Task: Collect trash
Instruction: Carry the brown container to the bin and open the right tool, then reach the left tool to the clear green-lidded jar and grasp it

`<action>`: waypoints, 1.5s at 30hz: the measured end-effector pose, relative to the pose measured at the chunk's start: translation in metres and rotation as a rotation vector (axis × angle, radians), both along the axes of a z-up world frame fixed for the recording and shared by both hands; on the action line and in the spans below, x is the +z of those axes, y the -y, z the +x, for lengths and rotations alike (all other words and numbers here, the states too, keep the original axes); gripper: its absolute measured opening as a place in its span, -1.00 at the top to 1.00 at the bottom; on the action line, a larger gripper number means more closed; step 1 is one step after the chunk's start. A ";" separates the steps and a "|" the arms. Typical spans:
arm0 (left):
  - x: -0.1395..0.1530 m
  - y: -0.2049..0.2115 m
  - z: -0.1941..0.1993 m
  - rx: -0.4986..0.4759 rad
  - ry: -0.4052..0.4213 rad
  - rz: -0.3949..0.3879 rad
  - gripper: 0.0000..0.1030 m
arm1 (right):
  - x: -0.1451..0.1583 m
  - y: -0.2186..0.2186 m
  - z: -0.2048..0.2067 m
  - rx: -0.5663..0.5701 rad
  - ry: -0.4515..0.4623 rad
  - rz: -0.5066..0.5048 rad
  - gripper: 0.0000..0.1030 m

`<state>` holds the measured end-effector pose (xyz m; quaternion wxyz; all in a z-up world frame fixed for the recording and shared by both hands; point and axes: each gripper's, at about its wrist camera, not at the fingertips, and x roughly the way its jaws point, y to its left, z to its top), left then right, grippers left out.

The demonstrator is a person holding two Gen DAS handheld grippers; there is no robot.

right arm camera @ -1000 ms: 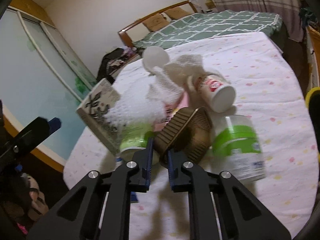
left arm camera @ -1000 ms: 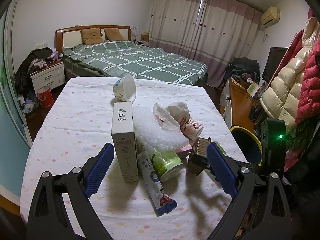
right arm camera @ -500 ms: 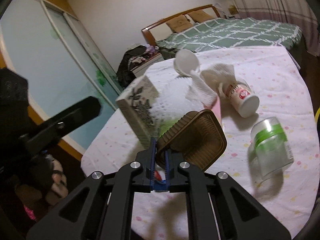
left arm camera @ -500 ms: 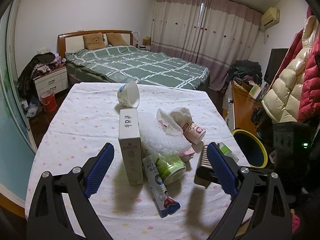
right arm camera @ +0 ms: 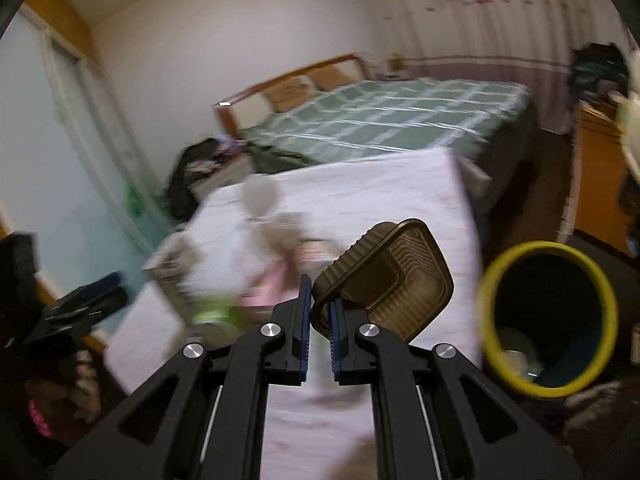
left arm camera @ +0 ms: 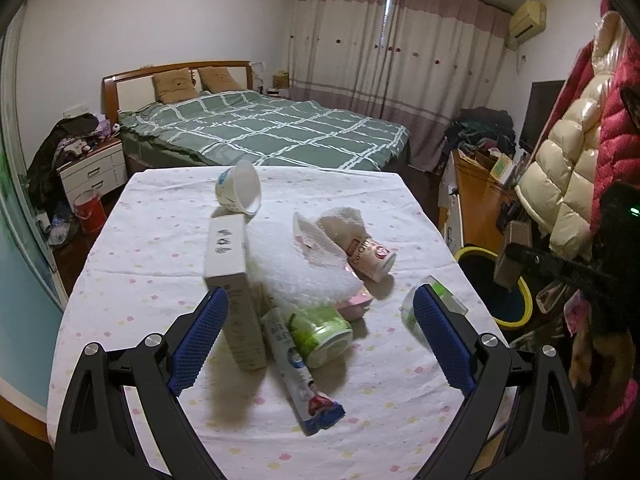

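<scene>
One item held: the right tongs (right arm camera: 319, 322) are clamped tight on the rim of a brown ribbed plastic tray (right arm camera: 390, 280), rectangular with rounded corners, a shallow stepped well facing the camera.
Tray position: lifted clear of the bench, tilted up on its corner, beside the open mouth of the yellow-rimmed dark bin (right arm camera: 548, 322).
Left tongs (left arm camera: 320, 338): spread wide, nothing between the blue pads, hanging above the pile of rubbish.
Rubbish on the bench: a white rectangular carton (left arm camera: 234, 280) on its edge, a long white-and-blue tube-shaped pack (left arm camera: 300, 364) lying against it, a green-and-white tipped cup (left arm camera: 322, 330), a sheet of white bubble wrap (left arm camera: 296, 268), a crumpled white paper towel (left arm camera: 340, 224), a pink-and-white paper cup (left arm camera: 372, 258) on its side, a white tipped yoghurt pot (left arm camera: 238, 192), and a clear green-banded plastic cup (left arm camera: 430, 300), partly hidden by the left tongs' right finger.
Bench (left arm camera: 160, 240): covered in a white cloth with small pastel dots.
Room: a bed with a green checked cover (left arm camera: 272, 128), pink-banded curtains (left arm camera: 392, 68), padded jackets (left arm camera: 576, 160) hanging at the right.
</scene>
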<state>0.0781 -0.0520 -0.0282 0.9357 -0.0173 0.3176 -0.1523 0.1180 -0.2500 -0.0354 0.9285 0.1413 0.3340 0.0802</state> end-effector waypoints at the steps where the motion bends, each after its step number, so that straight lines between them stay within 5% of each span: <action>1: 0.000 0.003 0.001 -0.007 -0.001 0.003 -0.79 | -0.005 0.012 0.004 -0.029 -0.019 -0.009 0.84; 9: -0.005 0.038 0.008 -0.066 -0.021 0.035 -0.79 | -0.069 0.109 0.037 -0.210 -0.218 -0.038 0.84; 20: -0.016 0.083 0.017 -0.150 -0.057 0.082 -0.79 | -0.135 0.150 0.081 -0.262 -0.394 -0.058 0.84; 25: -0.024 0.094 0.023 -0.172 -0.080 0.090 -0.79 | -0.143 0.155 0.087 -0.274 -0.406 -0.068 0.81; 29: -0.027 0.098 0.026 -0.188 -0.089 0.092 -0.79 | -0.141 0.156 0.090 -0.285 -0.400 -0.081 0.40; 45: -0.046 0.121 0.032 -0.299 -0.132 0.124 -0.79 | -0.118 0.144 0.066 -0.280 -0.325 -0.062 0.17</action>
